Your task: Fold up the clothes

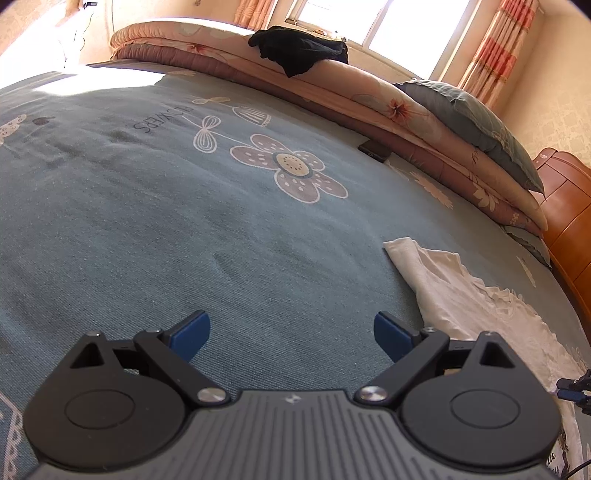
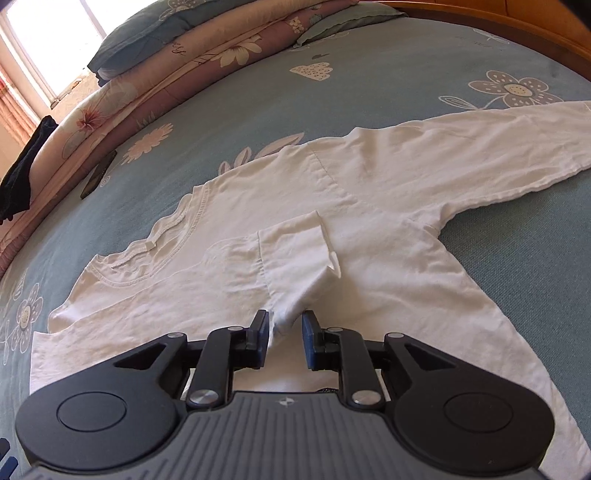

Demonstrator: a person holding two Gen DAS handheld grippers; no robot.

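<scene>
A white long-sleeved shirt (image 2: 369, 206) lies spread flat on a bed covered by a blue-grey bedspread (image 2: 498, 258) printed with flowers. In the right wrist view its neckline points to the left, one long sleeve (image 2: 480, 140) stretches away to the upper right, and the other sleeve (image 2: 291, 258) is folded back across the chest, its cuff lying on the body of the shirt.

The right gripper (image 2: 284, 328) hangs over this folded sleeve. Its fingers (image 2: 260, 330) stand a little apart, with a raised fold of the sleeve's white cloth between them; the cloth lies against the left finger, while a gap shows before the right one, so the pads do not pinch it.

The left gripper (image 1: 291, 334) hovers over bare bedspread to the left of the shirt, its blue-padded fingers (image 1: 194, 332) spread wide with nothing between them. From this view only one edge of the shirt (image 1: 461, 295) shows, at the right.

Along the far side of the bed lies a stack of folded floral quilts (image 1: 388, 107) with a blue-grey pillow (image 1: 480, 125) on top. A dark garment (image 1: 299, 50) is draped over the quilts near the window (image 1: 388, 22), which has striped pink curtains (image 1: 498, 48). A small dark flat object (image 1: 375, 149) rests on the bedspread just beside the quilts. An orange wooden headboard (image 1: 569, 206) stands at the right.
</scene>
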